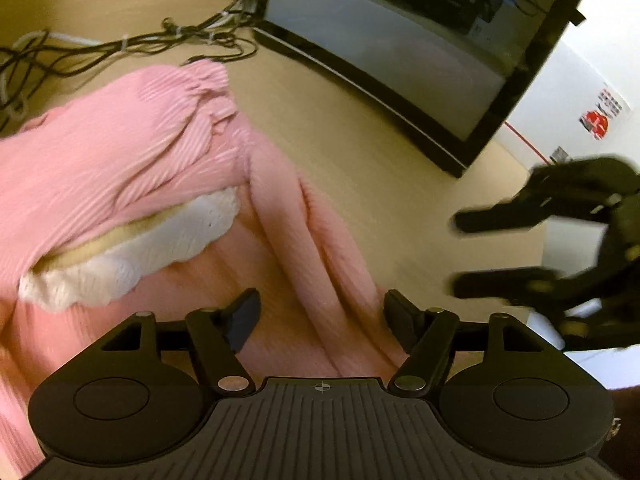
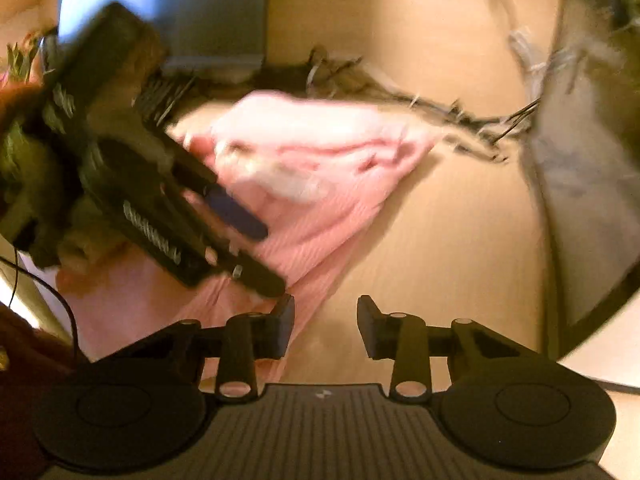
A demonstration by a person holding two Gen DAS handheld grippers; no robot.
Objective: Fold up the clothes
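Wooden table, ribbed pink garment, seemingly crumpled

Monitor and cables behind, table open

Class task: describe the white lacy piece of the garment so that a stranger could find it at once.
Start at the wooden table and find the pink garment lying on it. Under its ribbed upper fold peeks the white scalloped trim, the only white, lacy patch amid pink cloth.

Both my grippers are hanging open, gripping nothing.

I am holding my left gripper with its jaws spread wide, while my right gripper is hovering beside it, fingers parted, blurred in the left view.
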